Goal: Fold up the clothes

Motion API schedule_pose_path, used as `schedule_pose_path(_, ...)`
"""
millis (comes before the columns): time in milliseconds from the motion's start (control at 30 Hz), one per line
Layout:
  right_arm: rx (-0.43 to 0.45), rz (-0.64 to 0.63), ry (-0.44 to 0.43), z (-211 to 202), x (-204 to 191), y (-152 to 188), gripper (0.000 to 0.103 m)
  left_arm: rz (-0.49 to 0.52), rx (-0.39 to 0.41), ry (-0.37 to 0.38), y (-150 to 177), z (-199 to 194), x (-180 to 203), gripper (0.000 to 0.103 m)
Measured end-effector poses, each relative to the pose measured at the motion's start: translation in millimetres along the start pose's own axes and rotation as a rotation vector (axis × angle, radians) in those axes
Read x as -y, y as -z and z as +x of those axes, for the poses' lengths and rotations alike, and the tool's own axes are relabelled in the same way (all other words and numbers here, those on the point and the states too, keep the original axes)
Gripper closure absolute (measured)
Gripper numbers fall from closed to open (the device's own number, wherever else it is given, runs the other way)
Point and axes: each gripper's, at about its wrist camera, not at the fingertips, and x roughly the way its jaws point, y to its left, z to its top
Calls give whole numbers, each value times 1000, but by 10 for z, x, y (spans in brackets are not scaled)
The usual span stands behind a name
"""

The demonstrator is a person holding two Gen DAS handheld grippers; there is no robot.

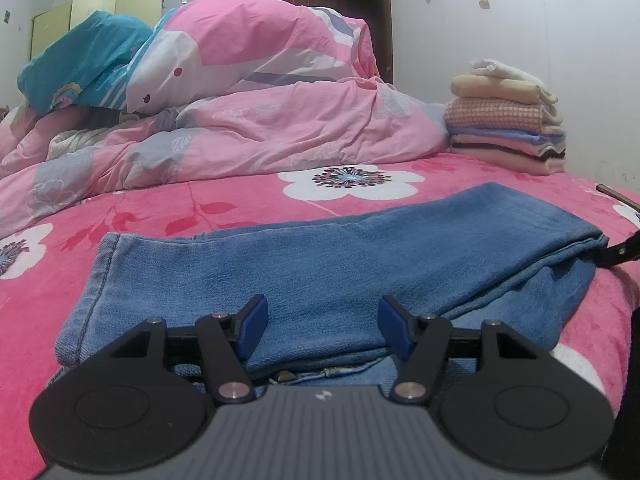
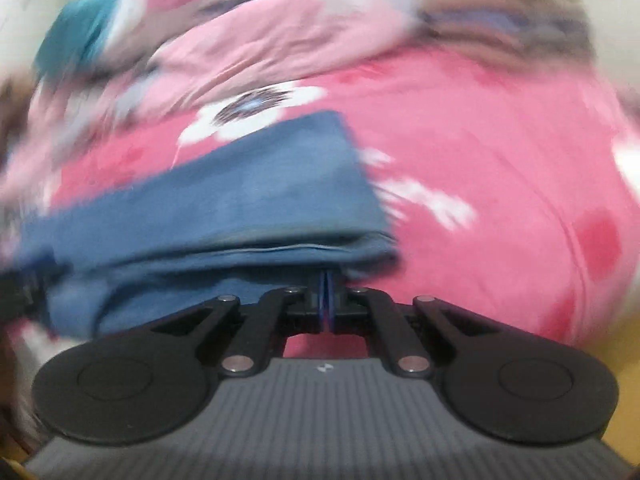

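Note:
Folded blue jeans (image 1: 340,248) lie across the pink flowered bedsheet (image 1: 192,208). My left gripper (image 1: 325,326) stands open over their near edge, blue pads (image 1: 254,326) wide apart with denim lying flat beneath them, not pinched. A black part of my right gripper (image 1: 618,254) shows at the right end of the jeans. In the blurred right wrist view, my right gripper (image 2: 327,280) is shut. Its pads are pressed together and their tips sit at the underside of the jeans' (image 2: 240,200) folded edge. I see no cloth between the pads.
A stack of folded clothes (image 1: 506,128) sits at the back right by the wall. A crumpled pink quilt (image 1: 260,120) and a blue pillow (image 1: 80,64) fill the back left. A thin dark object (image 1: 614,196) lies near the bed's right edge.

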Motion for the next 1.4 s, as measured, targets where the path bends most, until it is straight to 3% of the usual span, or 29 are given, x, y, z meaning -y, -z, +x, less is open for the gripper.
schedule_pose_path(67, 24, 54, 8, -126, 64, 1, 97, 1, 0, 0, -1, 0, -3, 40)
schedule_pose_path(267, 116, 16, -163, -185, -403, -236, 97, 6, -8, -5, -16, 12, 12, 40)
schedule_pose_path(367, 28, -96, -167, 129, -702, -172, 96, 5, -12, -4, -23, 13, 9, 40)
schedule_pose_path(433, -66, -206, -124, 415, -826, -57, 94, 7, -13, -4, -20, 13, 11, 40)
schedule_pose_path(533, -42, -182, -125, 336, -842, -92, 94, 3, -10, -4, -16, 13, 5, 40)
schedule_pose_path(633, 23, -161, -175, 215, -941, -247, 86, 5, -8, -6, -9, 16, 17, 40)
schedule_pose_path(733, 122, -255, -179, 247, -1266, -356, 63, 4, -8, -6, -7, 16, 21, 40)
schedule_pose_path(767, 142, -288, -179, 328, -1365, -379, 50, 4, -8, -6, -7, 15, 19, 40)
schedule_pose_path(867, 91, -371, -157, 658, -1672, -302, 36, 1, -7, -4, -5, 9, 10, 40)
schedule_pose_path(933, 19, -410, -140, 838, -1774, -135, 21, -2, -6, -2, -3, 4, 5, 40)
schedule_pose_path(967, 26, -433, -124, 864, -1791, -13, 18, -1, -5, -2, -2, 3, 5, 40)
schedule_pose_path(1033, 126, -458, -97, 801, -1784, 166, 8, 1, -5, -1, -1, 4, 7, 40)
schedule_pose_path(1067, 125, -435, -88, 802, -1746, 158, 1, 2, -4, -2, -2, 5, 8, 40)
schedule_pose_path(1400, 151, -389, -67, 827, -1724, 217, 1, 10, -3, -9, 5, 6, 32, 39)
